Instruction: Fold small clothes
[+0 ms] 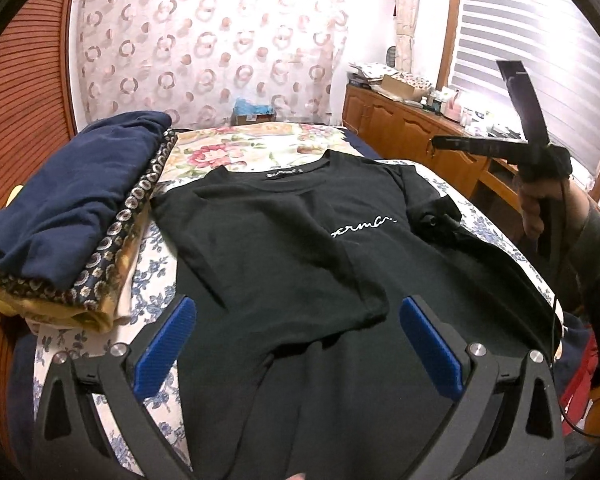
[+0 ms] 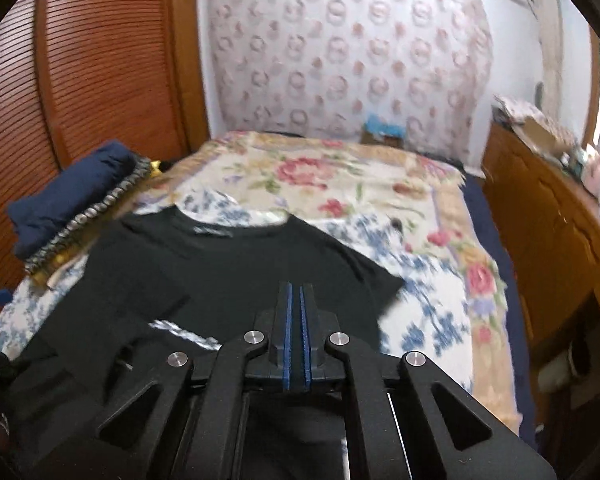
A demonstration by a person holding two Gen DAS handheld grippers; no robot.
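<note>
A black T-shirt [image 1: 300,248] with white script on the chest lies face up on the floral bed cover [image 1: 260,148], collar at the far end. Its left side is folded in over the middle. My left gripper [image 1: 300,320] hovers over the shirt's lower half, its blue pads [image 1: 180,328] wide apart and holding nothing. My right gripper [image 1: 436,143], held by a hand in a dark sleeve, hangs in the air above the shirt's right sleeve. In the blurred right wrist view the right gripper [image 2: 296,292] is shut, pads together with no cloth showing between them, above the T-shirt [image 2: 228,264].
A stack of folded clothes topped by a navy piece [image 1: 72,200] sits on the bed's left edge beside a louvred wooden door [image 1: 20,100]. A cluttered wooden dresser [image 1: 400,128] runs along the right. Bare bed cover [image 2: 340,176] lies beyond the collar.
</note>
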